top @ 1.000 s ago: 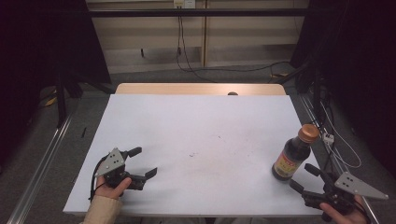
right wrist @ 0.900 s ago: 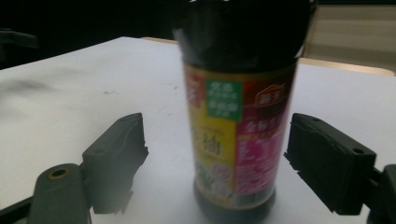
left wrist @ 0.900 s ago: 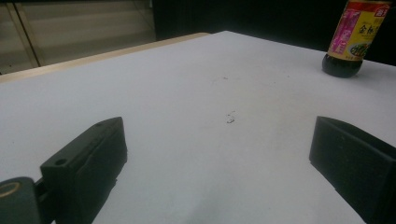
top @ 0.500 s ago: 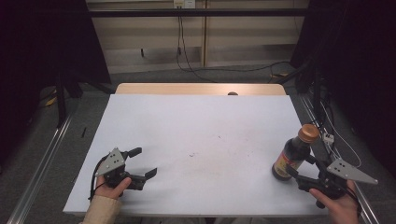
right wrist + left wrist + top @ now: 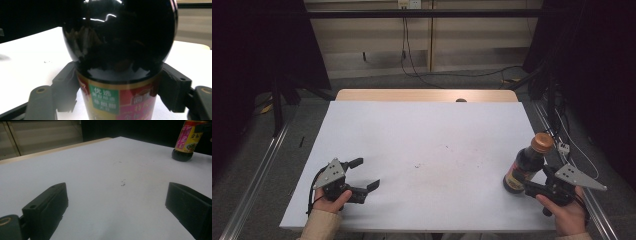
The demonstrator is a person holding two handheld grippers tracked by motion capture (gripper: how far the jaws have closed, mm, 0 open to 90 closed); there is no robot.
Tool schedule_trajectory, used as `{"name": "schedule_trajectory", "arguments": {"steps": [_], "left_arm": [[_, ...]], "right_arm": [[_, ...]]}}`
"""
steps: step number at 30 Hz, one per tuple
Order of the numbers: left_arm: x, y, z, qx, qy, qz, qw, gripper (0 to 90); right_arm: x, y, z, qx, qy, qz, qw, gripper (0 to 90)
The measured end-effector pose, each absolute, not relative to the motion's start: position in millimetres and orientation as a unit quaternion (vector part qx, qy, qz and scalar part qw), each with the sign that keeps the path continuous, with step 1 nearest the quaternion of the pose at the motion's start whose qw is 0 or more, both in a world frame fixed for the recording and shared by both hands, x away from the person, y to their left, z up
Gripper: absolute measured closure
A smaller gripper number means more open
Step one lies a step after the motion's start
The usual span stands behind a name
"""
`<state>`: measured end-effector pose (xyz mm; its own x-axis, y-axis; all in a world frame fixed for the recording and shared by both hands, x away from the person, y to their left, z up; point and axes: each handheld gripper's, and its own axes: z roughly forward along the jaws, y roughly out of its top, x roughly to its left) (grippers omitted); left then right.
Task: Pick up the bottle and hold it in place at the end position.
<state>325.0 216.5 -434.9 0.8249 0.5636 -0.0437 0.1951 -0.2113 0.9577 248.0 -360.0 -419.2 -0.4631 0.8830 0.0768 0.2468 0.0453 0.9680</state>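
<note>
Dark glass bottle [image 5: 526,166] is standing upright near the counter's [image 5: 427,130] right edge, orange cap on top. Since a second ago, the right claw [image 5: 532,187] has moved in, its jaws now flanking the labelled body, not visibly pressing. The left claw [image 5: 362,174] is resting wide open, with much bare white surface between.

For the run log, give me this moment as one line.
right tongs: jaws around sauce bottle, grip unclear | bottle: upright on table | left tongs: open, empty
</note>
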Motion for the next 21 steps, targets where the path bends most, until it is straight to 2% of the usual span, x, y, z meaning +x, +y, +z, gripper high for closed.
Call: {"name": "schedule_trajectory", "arguments": {"steps": [15,19,21], "left_arm": [[325.0,215.7,-434.5,0.759,0.249,0.161,0.58,4.3],[325.0,215.7,-434.1,0.759,0.248,0.162,0.58,4.3],[324.8,215.6,-433.9,0.758,0.247,0.161,0.582,4.3]], "right_arm": [[255.8,-349.2,-416.0,0.402,0.672,0.53,0.324,31.1],[261.3,-343.9,-414.8,0.41,0.663,0.546,0.307,31.3],[264.4,-338.4,-412.9,0.402,0.668,0.543,0.313,31.2]]}}
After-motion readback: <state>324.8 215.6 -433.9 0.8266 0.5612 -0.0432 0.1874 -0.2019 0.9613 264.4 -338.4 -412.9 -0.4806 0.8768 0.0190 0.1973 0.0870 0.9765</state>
